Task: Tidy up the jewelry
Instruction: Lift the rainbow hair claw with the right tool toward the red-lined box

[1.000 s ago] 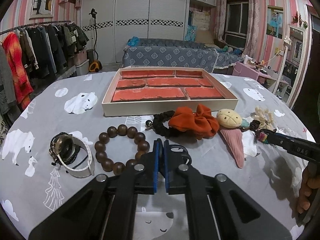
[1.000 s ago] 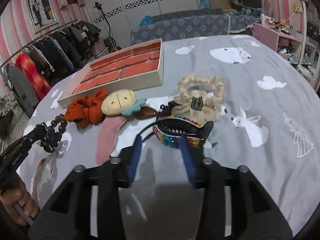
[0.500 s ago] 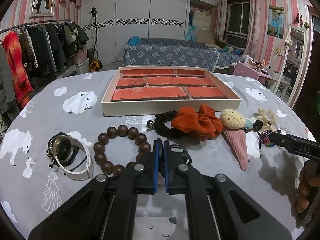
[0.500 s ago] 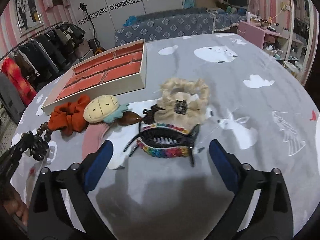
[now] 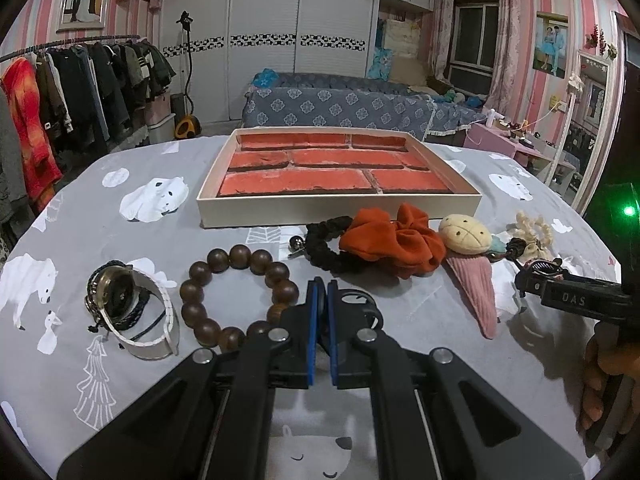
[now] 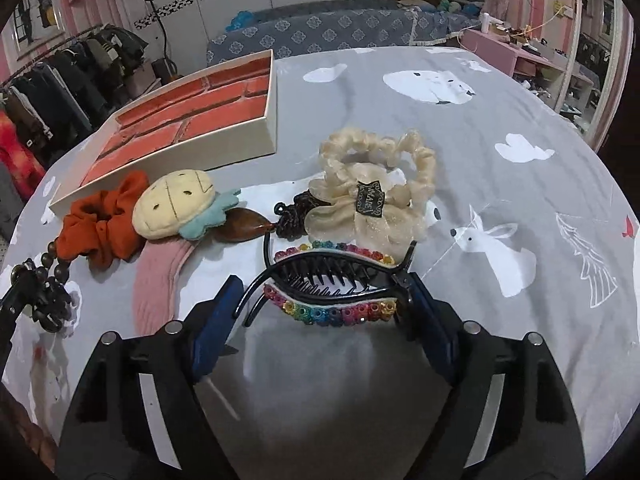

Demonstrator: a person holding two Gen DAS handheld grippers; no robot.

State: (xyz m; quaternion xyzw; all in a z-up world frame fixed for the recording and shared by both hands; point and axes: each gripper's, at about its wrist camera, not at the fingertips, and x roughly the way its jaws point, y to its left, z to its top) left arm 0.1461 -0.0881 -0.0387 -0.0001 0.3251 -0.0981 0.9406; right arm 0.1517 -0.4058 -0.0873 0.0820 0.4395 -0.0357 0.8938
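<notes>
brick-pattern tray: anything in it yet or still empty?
Empty. The left wrist view shows the tray floor bare, only brick print; the jewelry all lies on the table outside it.

Left claw [image 5: 323, 286] pads pressed together; right claw [image 6: 322, 294] spread wide, low over table

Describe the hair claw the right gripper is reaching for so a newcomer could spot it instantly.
Start at the brick-lined tray; nearer the camera lies a cream scrunchie. Just in front of it lies the black hair claw, between the open right gripper fingers, the only piece with toothed jaws edged in rainbow beads.
</notes>
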